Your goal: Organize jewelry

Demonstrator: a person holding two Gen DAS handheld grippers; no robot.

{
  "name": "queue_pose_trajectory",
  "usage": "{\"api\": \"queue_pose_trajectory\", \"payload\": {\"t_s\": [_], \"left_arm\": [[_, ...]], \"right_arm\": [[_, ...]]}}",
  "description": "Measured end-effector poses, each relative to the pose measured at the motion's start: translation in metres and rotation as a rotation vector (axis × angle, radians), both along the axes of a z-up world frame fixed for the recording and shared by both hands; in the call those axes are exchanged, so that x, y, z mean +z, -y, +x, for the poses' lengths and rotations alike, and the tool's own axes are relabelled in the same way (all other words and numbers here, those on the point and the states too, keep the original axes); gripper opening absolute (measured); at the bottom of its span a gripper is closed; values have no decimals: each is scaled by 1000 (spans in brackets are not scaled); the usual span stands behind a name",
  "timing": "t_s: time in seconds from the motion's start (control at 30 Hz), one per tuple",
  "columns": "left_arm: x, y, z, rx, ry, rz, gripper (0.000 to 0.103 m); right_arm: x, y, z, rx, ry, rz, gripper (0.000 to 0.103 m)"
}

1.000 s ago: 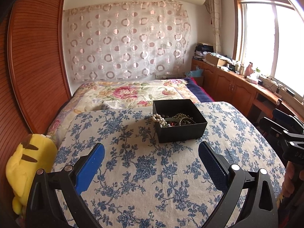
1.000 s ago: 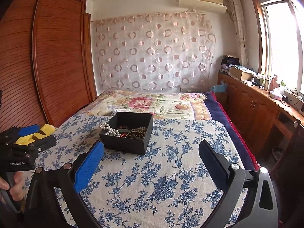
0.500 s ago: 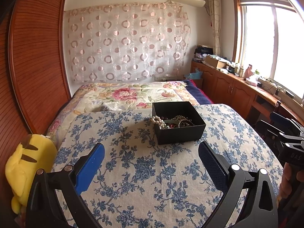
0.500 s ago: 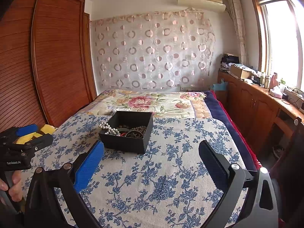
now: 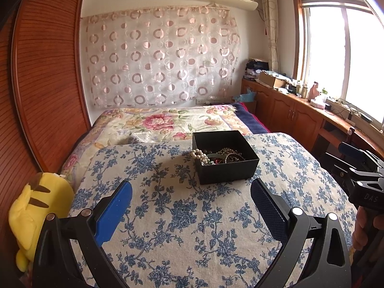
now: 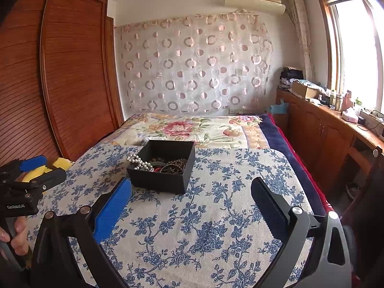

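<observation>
Jewelry (image 5: 219, 156): piled in black box (image 5: 228, 171) on bed (image 5: 182, 216)
Left gripper (image 5: 190, 192): fingers wide apart, empty
Right gripper (image 6: 190, 190): fingers wide apart, empty

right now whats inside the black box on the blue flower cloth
The black box holds a tangle of jewelry: a pearl strand draped over its left rim, dark bead strands and something red. Whatever lies beneath the pile is hidden.

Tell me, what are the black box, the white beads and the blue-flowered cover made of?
Box: likely matte card or stiff board, given its thin straight walls and lack of shine. White beads: pearl-like, round and glossy; real or imitation cannot be told. Cover: woven cloth, probably cotton or linen, with a coarse cream ground and a printed blue pattern.
</observation>
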State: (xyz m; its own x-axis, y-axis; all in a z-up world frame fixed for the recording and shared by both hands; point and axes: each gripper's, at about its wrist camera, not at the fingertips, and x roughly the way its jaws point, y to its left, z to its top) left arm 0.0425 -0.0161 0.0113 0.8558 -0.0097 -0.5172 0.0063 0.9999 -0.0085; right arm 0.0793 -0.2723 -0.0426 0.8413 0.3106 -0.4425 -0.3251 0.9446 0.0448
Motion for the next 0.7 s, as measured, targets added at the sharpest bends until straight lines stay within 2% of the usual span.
{"api": "queue_pose_trajectory", "payload": {"t_s": [0.7], "left_arm": [[5, 4, -7, -5, 16, 0, 95]], "right_arm": [[-1, -6, -2, 3, 1, 4, 100]]}}
